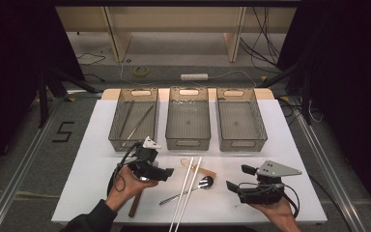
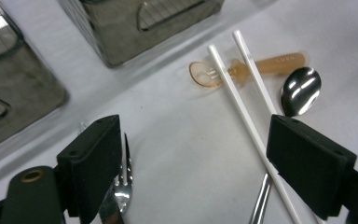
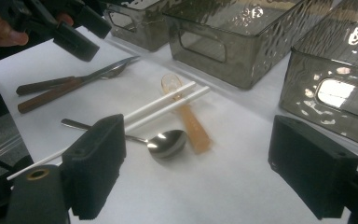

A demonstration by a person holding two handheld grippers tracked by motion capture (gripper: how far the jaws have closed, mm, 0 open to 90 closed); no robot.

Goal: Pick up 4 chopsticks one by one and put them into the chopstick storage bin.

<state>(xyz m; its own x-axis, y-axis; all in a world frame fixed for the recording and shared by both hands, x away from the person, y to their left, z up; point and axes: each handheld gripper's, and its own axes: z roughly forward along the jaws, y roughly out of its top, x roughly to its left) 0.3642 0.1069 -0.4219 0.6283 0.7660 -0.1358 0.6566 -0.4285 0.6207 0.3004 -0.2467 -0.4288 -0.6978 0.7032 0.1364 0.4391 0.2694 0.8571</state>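
So the fork (image 2: 121,193) with the wooden handle lies at the near left of the white table (image 1: 290,145), right under the left gripper (image 1: 162,172). In the left gripper view its tines poke out just beside the left-hand jaw, with a knife (image 3: 81,78) lying right alongside it, as the right gripper view shows. Looks like cutlery sorting, and one item already sits in the far left bin (image 1: 134,118). The middle bin (image 1: 188,121) and right bin (image 1: 239,121) look bare.

To do this pick well I'd shift the left gripper sideways so the fork sits between the pads rather than under one, then come down on the handle and close, keeping clear of the knife. Judging from here, grabbing both at once is the risk.

Left jaws stand wide open, nothing between them but bare table, with the white chopsticks (image 2: 242,98) running under the right-hand jaw. The metal spoon (image 3: 165,142) and the amber plastic spoon (image 3: 186,112) lie near the middle. The right gripper (image 1: 241,181) hovers at the near right, jaws also wide apart, holding nothing.
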